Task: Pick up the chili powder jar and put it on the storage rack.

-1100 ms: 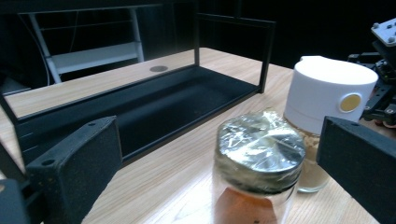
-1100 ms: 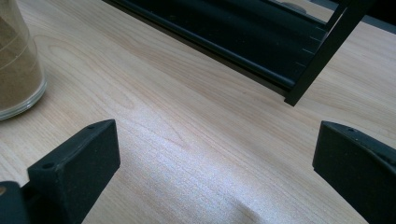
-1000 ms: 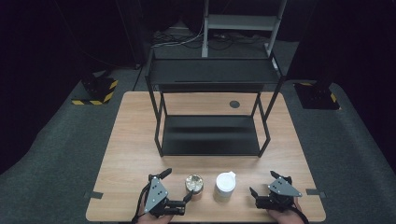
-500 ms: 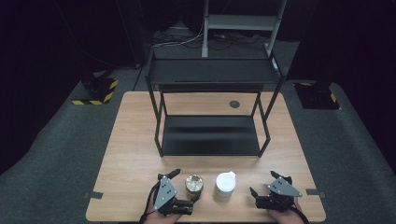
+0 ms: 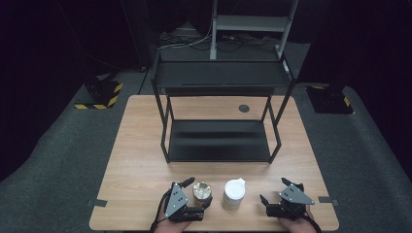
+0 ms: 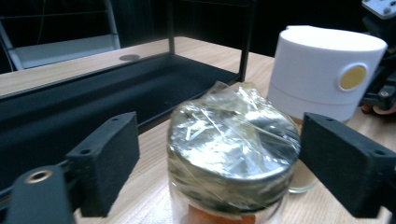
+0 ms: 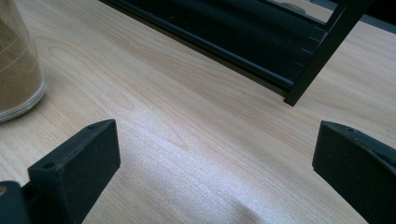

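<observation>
Right now my left tool [image 6: 219, 172] has its two black jaws on either side of a small glass jar [image 6: 233, 154], and they have just been closing toward it; a gap shows on each side, so the pads are not pressing on it. The jar stands upright on the bench [image 5: 136, 165] near its front edge, just ahead of my left hand. Its round silvery metal lid is wrapped in crinkled clear film that catches the light, and something orange shows low down through the glass. I can read no writing on it.

Just beside it, to the right in the high view, stands a white jar [image 6: 324, 70]: a smooth, matte, cylindrical plastic cap with a round yellow dot on its side and no lettering. In the right gripper view its clear glass wall holds a tan powder.

My right tool [image 7: 219, 182] rests at the front right of the bench, jaws spread wide over bare pale wood grain with nothing between them.

Behind both jars a black metal shelf rack [image 5: 218, 141] stands on the bench, with thin square posts and flat matte trays.
</observation>
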{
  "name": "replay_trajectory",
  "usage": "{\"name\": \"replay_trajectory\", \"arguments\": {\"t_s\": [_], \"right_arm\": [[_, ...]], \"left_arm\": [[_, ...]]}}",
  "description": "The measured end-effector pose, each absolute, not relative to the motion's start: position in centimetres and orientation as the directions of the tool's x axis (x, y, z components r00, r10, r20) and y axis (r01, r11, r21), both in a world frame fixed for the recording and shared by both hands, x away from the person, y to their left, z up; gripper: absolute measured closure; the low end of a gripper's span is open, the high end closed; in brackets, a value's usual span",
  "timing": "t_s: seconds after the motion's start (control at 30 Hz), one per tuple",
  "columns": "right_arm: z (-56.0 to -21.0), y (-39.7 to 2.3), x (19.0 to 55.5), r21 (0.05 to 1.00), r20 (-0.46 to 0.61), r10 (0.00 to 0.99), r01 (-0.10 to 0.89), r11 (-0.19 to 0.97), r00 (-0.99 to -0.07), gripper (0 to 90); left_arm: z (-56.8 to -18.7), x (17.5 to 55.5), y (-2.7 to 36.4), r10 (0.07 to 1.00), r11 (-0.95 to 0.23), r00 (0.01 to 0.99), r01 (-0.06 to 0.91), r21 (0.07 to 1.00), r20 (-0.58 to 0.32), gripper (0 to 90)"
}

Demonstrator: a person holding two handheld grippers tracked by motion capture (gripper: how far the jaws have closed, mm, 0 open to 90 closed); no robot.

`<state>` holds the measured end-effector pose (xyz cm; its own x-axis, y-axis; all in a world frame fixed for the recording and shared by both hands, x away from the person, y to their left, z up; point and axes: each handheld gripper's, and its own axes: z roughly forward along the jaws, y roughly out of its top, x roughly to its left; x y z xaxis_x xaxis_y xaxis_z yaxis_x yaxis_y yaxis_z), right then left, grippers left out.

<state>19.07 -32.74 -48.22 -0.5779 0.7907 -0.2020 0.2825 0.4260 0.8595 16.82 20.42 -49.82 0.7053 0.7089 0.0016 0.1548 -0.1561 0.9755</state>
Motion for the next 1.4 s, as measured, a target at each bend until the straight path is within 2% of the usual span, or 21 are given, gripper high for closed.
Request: {"name": "replay_trajectory", "arguments": {"t_s": [0.17,0.63,1.4], "right_arm": [[-48.2,-32.7,19.1,0.859,-0.200,0.791,0.284,0.425,-0.578,0.0],[-48.2,-32.8,19.1,0.861,-0.195,0.794,0.287,0.420,-0.576,0.0],[-48.2,-32.8,19.2,0.860,-0.196,0.792,0.286,0.422,-0.579,0.0]], "left_arm": [[-50.2,16.9,20.5,0.703,-0.135,0.711,0.164,0.977,-0.022,21.9],[-50.3,17.0,20.4,0.704,-0.139,0.710,0.172,0.975,-0.025,32.5],[-49.8,16.8,21.3,0.725,-0.115,0.689,0.160,0.980,-0.028,34.0]]}}
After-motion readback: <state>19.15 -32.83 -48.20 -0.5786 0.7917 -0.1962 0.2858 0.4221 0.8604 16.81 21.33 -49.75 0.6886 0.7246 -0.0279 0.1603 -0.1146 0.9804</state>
